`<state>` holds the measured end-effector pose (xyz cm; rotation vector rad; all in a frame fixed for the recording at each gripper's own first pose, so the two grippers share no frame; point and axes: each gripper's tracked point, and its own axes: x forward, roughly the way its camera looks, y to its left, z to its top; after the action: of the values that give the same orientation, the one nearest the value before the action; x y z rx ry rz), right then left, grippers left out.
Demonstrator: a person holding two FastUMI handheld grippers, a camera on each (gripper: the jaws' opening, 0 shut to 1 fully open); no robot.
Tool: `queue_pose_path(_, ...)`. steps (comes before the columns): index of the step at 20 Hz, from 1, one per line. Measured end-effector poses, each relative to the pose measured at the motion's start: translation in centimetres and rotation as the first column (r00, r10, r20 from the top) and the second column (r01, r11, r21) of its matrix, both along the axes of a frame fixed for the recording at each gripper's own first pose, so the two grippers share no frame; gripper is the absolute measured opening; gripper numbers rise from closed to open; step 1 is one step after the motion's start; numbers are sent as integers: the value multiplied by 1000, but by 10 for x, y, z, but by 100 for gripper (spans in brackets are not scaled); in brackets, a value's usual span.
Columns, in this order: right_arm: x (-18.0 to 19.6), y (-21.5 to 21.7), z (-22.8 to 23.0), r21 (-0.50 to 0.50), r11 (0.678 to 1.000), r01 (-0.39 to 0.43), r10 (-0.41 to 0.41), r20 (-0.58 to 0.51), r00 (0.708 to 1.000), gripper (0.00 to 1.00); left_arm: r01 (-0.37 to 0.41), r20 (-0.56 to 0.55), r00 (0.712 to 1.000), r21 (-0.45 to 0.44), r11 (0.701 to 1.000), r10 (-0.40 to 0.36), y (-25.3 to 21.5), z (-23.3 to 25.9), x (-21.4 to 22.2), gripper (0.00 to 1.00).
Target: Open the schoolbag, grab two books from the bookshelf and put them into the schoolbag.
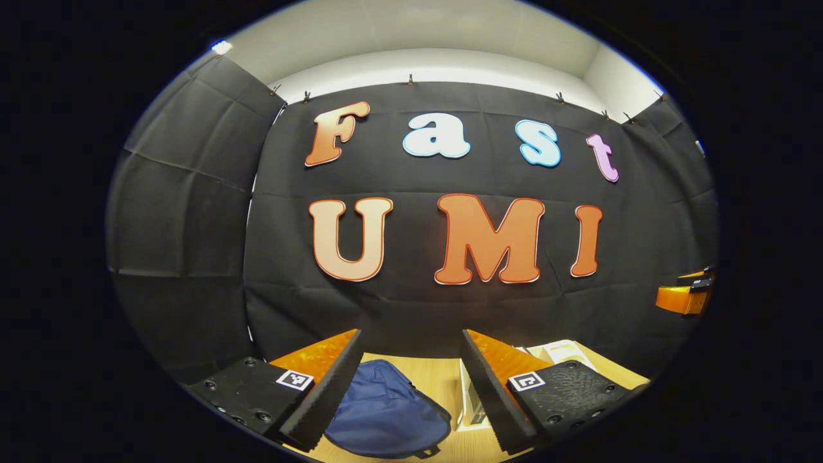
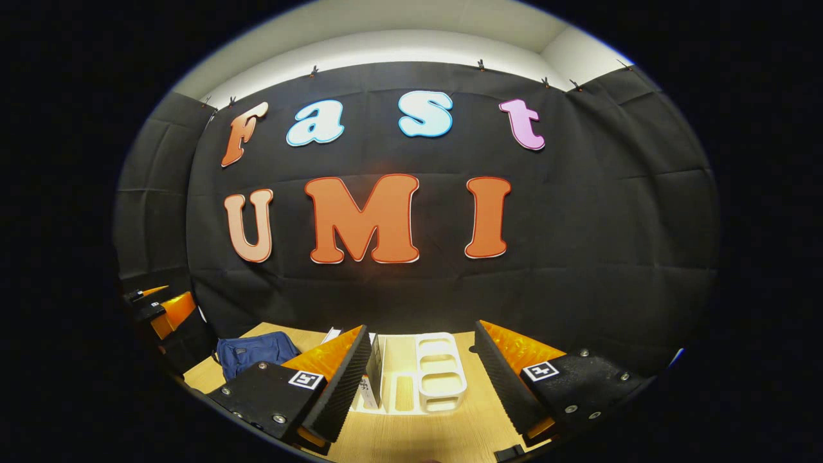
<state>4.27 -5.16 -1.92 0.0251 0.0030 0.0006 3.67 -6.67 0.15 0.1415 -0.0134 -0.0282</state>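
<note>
Now, in the left gripper view, your left gripper (image 1: 411,386) hangs above the near edge of the table (image 1: 443,376) with its two fingers spread wide and nothing between them. The schoolbag (image 1: 384,411) lies directly below and ahead of that gap, flat on the wood, near the near edge, and it looks closed; I cannot see its zipper clearly from here. Its long axis seems to run from the near side toward the back wall, a little slanted to the right. Just to the right of the bag, partly behind your right-hand finger, stands the white bookshelf (image 1: 559,352) with a book (image 1: 472,405) at its near end. At the far right edge of this view a part of the right gripper (image 1: 685,296) shows, high above the table. In the right gripper view, your right gripper (image 2: 421,379) is also open and empty, and it points straight at the bookshelf (image 2: 440,373), where one book (image 2: 373,376) stands upright against its left side. The schoolbag (image 2: 256,352) lies well to the left, toward the left edge of the table (image 2: 411,437), under the left gripper (image 2: 164,308). So I judge that the left hand is the nearer one for opening the bag, and the right hand for the books.
</note>
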Motion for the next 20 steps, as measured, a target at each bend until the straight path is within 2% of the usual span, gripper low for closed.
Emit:
queue_pose_path(6, 1, 3, -1, -2, 1000, -10, 10, -5, 1000, 96, 3, -2, 1000, -43, 999, -4, 5, -5, -1, 93)
queue_pose_path(10, 1, 2, -2, 4, 1000, -13, 13, -14, 1000, 97, 24, -9, 1000, -110, 994, -25, 3, -9, 0, 94)
queue_pose_path(13, 2, 2, -3, 5, 1000, -12, 12, -23, 1000, 96, -16, -43, 999, -61, 998, 14, 13, -21, 7, 93)
queue_pose_path(20, 7, 0, -12, 16, 1000, -8, 9, -55, 998, 96, -30, -115, 993, -7, 1000, 29, 15, -50, 15, 94)
